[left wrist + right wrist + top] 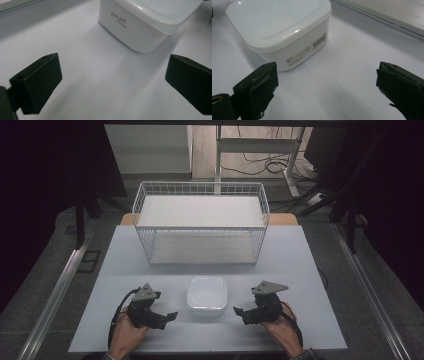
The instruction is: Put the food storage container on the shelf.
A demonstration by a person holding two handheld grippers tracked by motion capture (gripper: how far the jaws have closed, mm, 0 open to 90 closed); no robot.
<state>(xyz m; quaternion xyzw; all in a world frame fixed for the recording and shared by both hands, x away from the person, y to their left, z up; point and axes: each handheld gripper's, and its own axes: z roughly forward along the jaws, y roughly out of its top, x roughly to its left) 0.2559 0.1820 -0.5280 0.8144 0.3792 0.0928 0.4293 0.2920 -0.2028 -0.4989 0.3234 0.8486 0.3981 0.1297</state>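
Jaws wide apart on both, gripping nothing | box [206, 295] – white, lid on, near table [310, 270] front edge, between left gripper [170, 316] and right gripper [239, 311], touching neither | wire basket [200, 222] behind – well apart

Left gripper [170, 316] and right gripper [239, 311] are hand-held low, fingers [37, 83] spread wide, pointing inward toward each other.

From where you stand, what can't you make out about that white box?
- Contents of the white box: hidden by its closed lid, every view.
- Small print beside the barcode: too small, right gripper view.
- Box's far corner: cut off by the top edge, left gripper view.
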